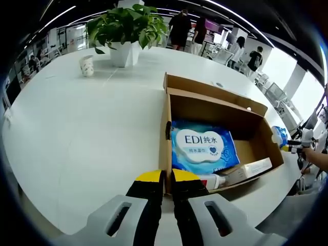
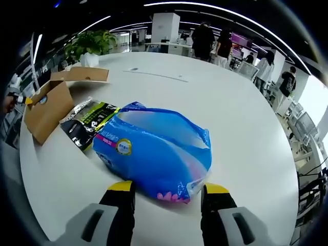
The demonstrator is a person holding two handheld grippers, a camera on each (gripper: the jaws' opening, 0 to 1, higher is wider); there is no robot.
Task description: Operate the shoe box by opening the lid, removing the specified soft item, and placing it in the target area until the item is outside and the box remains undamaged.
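The brown shoe box (image 1: 205, 105) lies open on the white table, its lid (image 1: 215, 88) folded back. Inside are a blue EDI wipes pack (image 1: 204, 146), a long white carton (image 1: 248, 170) and a white tube (image 1: 211, 180). My left gripper (image 1: 167, 178) is shut on the box's near wall. A soft blue plastic pack (image 2: 154, 154) lies on the table outside the box. Its near end sits between the spread fingers of my open right gripper (image 2: 169, 190). The box (image 2: 46, 105) stands to the far left in the right gripper view. The right gripper (image 1: 296, 144) also shows beyond the box's far end.
A green and black pack (image 2: 89, 120) lies between the blue pack and the box. A potted plant (image 1: 128, 28) and a paper cup (image 1: 87, 65) stand at the table's far side. Several people stand beyond the table (image 2: 246, 118).
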